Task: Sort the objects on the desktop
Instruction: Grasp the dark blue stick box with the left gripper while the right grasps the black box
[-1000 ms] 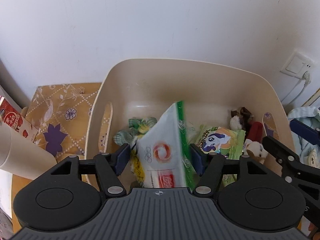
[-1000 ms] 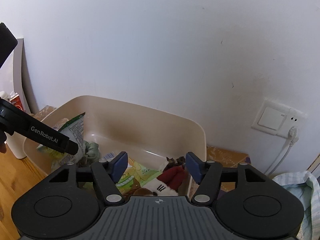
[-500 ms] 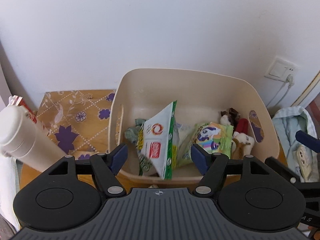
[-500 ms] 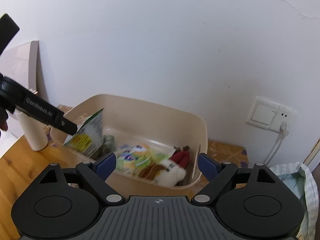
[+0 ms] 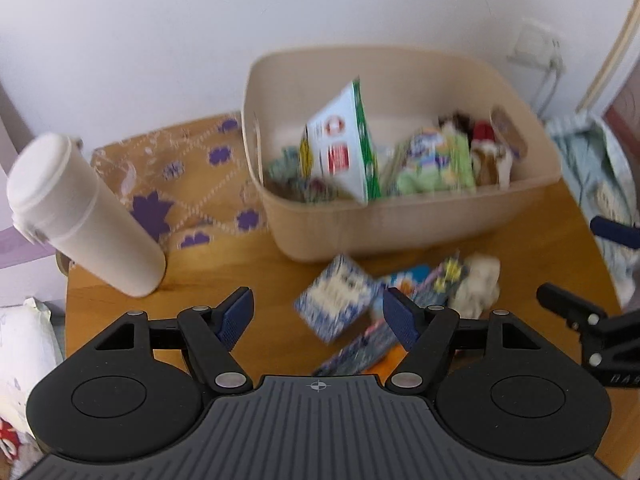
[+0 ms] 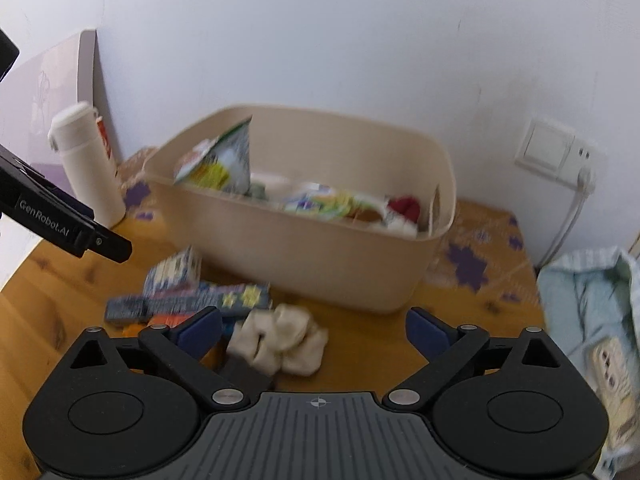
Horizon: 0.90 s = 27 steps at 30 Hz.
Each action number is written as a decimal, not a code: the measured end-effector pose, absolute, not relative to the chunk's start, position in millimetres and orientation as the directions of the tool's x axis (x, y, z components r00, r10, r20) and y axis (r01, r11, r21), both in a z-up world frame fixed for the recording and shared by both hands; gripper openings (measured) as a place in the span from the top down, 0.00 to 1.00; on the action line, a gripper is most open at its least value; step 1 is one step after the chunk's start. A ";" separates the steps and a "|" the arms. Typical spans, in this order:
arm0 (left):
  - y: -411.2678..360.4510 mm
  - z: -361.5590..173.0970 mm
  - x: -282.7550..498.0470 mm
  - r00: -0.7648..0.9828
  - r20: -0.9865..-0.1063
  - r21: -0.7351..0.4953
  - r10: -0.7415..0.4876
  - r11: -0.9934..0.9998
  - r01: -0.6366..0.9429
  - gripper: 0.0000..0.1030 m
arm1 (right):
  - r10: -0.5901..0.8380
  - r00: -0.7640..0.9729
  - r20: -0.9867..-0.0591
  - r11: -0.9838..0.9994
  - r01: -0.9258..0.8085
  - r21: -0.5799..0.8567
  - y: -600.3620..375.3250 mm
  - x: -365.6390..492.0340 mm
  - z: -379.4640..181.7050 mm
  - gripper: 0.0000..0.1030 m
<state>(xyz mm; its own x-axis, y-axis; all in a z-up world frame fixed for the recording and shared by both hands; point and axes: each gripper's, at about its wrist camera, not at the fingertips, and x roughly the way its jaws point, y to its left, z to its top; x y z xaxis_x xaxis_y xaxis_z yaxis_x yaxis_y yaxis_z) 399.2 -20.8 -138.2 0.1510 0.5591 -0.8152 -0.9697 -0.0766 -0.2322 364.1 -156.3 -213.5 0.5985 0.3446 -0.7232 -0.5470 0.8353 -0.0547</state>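
A beige bin (image 5: pixel 404 220) (image 6: pixel 320 256) stands on the wooden table and holds a white and green snack bag (image 5: pixel 344 148) (image 6: pixel 224 160), a pony packet (image 5: pixel 432 160) and a small plush toy (image 5: pixel 486 148). In front of the bin lie a blue patterned box (image 5: pixel 336 298) (image 6: pixel 174 270), flat packets (image 6: pixel 208 300) and a cream sock bundle (image 5: pixel 478 282) (image 6: pixel 280 338). My left gripper (image 5: pixel 316 318) is open and empty above the blue box. My right gripper (image 6: pixel 314 330) is open and empty over the sock bundle.
A white bottle (image 5: pixel 80 216) (image 6: pixel 86 168) stands left of the bin on a brown flowered mat (image 5: pixel 188 184). A wall socket with a cable (image 6: pixel 560 156) is at the right. A light blue cloth (image 6: pixel 592 300) lies past the table's right edge.
My left gripper let go of the white and green bag, which now stands in the bin. Both grippers pulled back from the bin and now hang over the items in front of it.
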 end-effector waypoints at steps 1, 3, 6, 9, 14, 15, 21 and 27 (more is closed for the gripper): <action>-23.5 -142.9 400.6 0.148 -0.819 -0.220 0.554 -0.065 -0.973 0.29 | 0.341 0.590 -0.732 0.838 -0.544 -0.049 -155.3 361.7 -217.2 0.02; -28.6 -152.0 405.0 0.138 -0.829 -0.183 0.542 -0.029 -0.983 0.29 | 0.332 0.573 -0.750 0.845 -0.534 -0.034 -153.4 358.1 -224.6 0.02; -33.0 -161.6 412.9 0.118 -0.835 -0.123 0.538 0.026 -0.992 0.29 | 0.315 0.544 -0.778 0.857 -0.515 -0.013 -150.8 353.2 -236.0 0.01; -33.3 -170.5 420.1 0.105 -0.839 -0.082 0.533 0.067 -0.994 0.29 | 0.298 0.525 -0.797 0.866 -0.500 -0.006 -146.8 353.1 -244.7 0.01; -25.2 -179.2 430.6 0.103 -0.844 -0.074 0.527 0.077 -0.994 0.29 | 0.284 0.484 -0.828 0.866 -0.500 0.005 -142.8 357.2 -258.3 0.01; -22.6 -181.3 432.9 0.102 -0.846 -0.072 0.523 0.077 -0.994 0.29 | 0.282 0.478 -0.832 0.866 -0.500 0.006 -142.7 357.7 -260.0 0.01; -12.1 -191.2 448.3 0.128 -0.859 -0.088 0.496 0.103 -0.991 0.29 | 0.270 0.456 -0.848 0.866 -0.500 0.007 -136.1 360.9 -271.6 0.01; -15.3 -199.5 468.2 0.172 -0.880 -0.095 0.442 0.190 -0.977 0.32 | 0.232 0.458 -0.858 0.857 -0.513 -0.042 -134.3 357.5 -276.8 0.01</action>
